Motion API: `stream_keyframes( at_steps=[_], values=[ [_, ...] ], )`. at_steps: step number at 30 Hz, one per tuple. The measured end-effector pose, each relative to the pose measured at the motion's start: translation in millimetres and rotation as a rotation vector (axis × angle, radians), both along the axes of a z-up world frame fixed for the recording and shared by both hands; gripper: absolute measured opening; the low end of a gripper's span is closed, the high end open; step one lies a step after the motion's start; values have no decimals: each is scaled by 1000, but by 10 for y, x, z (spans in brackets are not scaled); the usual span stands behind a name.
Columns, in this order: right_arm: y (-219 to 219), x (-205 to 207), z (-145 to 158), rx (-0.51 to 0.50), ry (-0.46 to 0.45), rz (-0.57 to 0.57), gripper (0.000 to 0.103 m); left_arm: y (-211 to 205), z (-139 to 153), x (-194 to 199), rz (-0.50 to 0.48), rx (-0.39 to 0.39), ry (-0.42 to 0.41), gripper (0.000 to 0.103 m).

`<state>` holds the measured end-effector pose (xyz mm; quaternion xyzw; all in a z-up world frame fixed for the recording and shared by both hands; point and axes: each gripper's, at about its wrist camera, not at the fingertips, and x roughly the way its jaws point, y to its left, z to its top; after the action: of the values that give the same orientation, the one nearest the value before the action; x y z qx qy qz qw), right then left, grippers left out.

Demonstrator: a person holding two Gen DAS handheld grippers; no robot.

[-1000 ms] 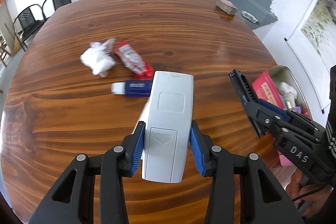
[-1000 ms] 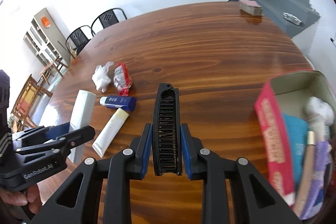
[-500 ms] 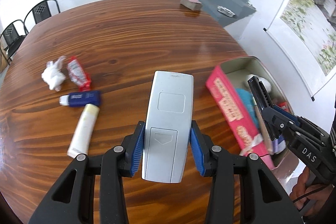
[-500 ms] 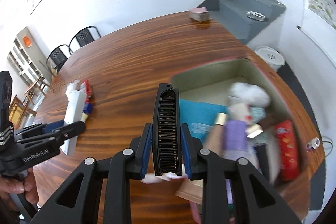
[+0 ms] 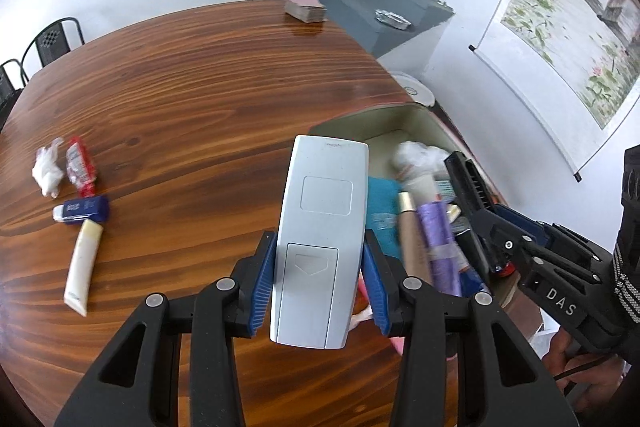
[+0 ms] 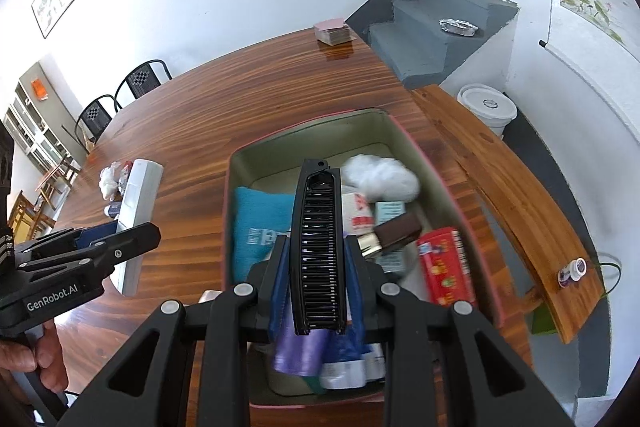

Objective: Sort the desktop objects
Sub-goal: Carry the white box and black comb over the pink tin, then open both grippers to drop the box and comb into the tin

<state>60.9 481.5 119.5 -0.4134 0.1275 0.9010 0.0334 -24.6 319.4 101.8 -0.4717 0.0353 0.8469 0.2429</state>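
My left gripper is shut on a white remote control, held back side up over the table beside the pink box. My right gripper is shut on a black folding comb, which hangs over the open pink box. The box holds a teal cloth, a white wad, a red packet, a purple tube and several other small items. In the left wrist view the comb and right gripper show at the right, above the box.
On the wooden table at the left lie a crumpled tissue, a red wrapper, a blue tube and a cream tube. A pink card stack sits at the far edge. A wooden bench and white bucket stand beyond the box.
Both grippers have swept right across the table with the remote and the comb. The pink box has come under the comb, and the loose items now lie far left.
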Motion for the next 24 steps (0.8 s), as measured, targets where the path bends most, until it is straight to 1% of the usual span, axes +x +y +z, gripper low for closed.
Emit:
stream_keyframes(
  at_steps=[8,12,14,18,24],
  values=[
    [221,42,-88,-33,-21,4,30,371,-25,33,-38,0,-27,45],
    [300,70,-117,-48,-27,-5,30,506,-75,38,-65,33,-84,45],
    [330,89,-110,-43,-21,-11,31,566,-74,75,-81,47,-93,45],
    [367,109,-93,-45,-13,-21,31,620,-55,111,-105,47,-84,45],
    [358,96,-99,-50,-15,-26,31,540,-50,81,-74,56,-87,45]
  ],
)
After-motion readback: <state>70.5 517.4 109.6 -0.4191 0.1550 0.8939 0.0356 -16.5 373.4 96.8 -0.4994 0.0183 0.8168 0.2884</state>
